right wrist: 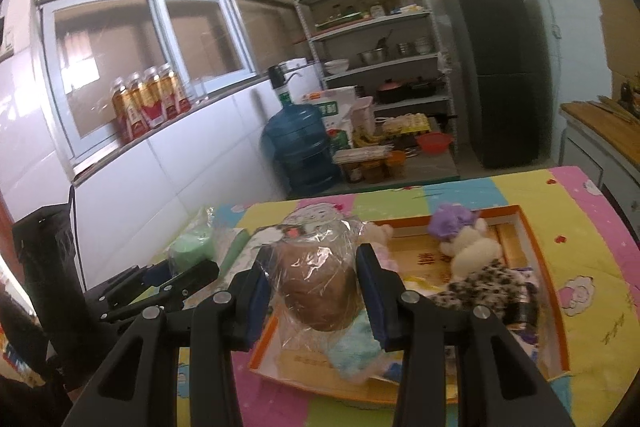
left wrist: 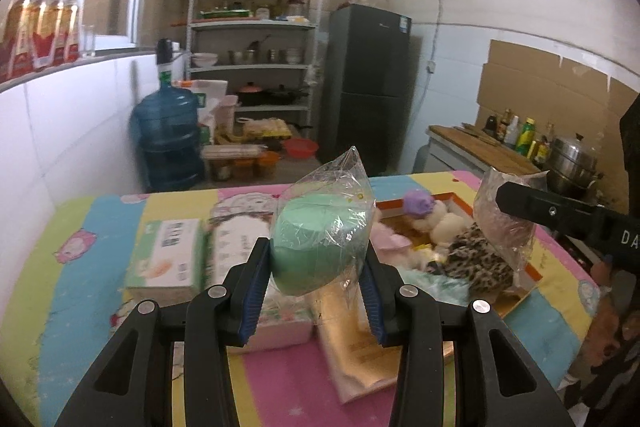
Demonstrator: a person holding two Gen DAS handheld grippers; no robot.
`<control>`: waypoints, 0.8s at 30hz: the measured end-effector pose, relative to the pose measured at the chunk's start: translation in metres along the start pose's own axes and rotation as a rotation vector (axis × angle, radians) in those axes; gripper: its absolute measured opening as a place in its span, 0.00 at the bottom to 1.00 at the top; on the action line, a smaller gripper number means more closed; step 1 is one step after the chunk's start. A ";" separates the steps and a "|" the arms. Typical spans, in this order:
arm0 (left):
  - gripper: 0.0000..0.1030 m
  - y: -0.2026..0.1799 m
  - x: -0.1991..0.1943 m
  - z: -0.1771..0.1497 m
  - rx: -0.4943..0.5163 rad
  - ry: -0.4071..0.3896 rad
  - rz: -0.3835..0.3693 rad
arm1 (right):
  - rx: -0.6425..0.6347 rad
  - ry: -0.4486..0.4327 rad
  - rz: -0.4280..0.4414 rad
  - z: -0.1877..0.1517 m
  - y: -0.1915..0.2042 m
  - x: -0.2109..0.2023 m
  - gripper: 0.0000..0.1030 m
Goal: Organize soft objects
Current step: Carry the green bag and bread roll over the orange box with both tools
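The left gripper (left wrist: 316,263) has its jaws clamped on a green soft roll (left wrist: 316,251) in clear plastic wrap, held above the tabletop (left wrist: 80,267) and left of the orange-rimmed tray (left wrist: 528,275). The right gripper (right wrist: 316,287) has its jaws clamped on a brown wrapped roll (right wrist: 320,283), held over the tray's near-left corner (right wrist: 264,343).

Procedure, as judged: carry each roll level to a bare patch of the tray, clear of the plush toys (right wrist: 472,255). Lower until the wrap rests on the tray floor, then release. Keep the two grippers well apart; loose film may snag.
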State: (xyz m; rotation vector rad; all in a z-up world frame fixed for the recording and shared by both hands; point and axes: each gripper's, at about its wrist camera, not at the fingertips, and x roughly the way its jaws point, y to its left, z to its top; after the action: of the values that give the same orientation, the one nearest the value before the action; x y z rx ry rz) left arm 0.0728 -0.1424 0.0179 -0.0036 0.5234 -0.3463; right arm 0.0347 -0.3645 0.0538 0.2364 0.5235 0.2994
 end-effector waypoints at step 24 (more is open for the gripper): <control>0.42 -0.086 0.083 0.013 0.039 0.076 -0.123 | 0.126 0.006 -0.079 -0.014 -0.092 -0.010 0.41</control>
State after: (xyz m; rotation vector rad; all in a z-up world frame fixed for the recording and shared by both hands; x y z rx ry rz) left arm 0.1186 -0.2515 -0.0036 0.0155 0.5931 -0.4783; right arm 0.0391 -0.4513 0.0199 0.3366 0.5568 0.1900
